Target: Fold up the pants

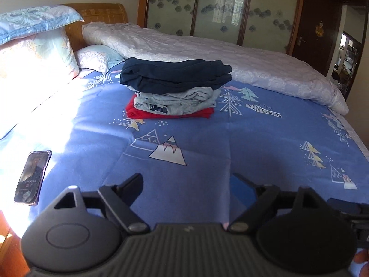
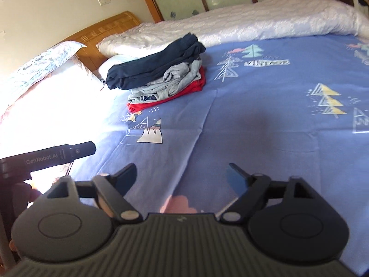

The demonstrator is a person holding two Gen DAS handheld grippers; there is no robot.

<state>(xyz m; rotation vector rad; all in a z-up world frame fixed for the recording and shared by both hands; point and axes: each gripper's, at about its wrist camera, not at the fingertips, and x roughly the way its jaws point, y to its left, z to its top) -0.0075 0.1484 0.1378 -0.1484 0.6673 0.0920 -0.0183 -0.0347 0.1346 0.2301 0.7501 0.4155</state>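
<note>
A phone (image 1: 32,177) is seen at left; the left tool (image 1: 185,184) and right tool (image 2: 181,175) are held wide, empty; folded pants (image 1: 175,73) top the pile mid-bed (image 1: 230,143); the stack should be squared gently.

sheet (image 1: 207,143): matt cotton | headboard (image 1: 101,13): glossy wood | phone (image 1: 32,177): glossy

Both grippers are matte black plastic. The left gripper (image 1: 185,184) has a ribbed grey-black body flanked by two round housings, the left one marked with an embossed oval, and silver pivot screws at the linkage arms. The right gripper (image 2: 182,175) is built alike, one finger faced blue. A black bar reads "GenRobot.AI". Bits of skin show at the frame edges.
</note>
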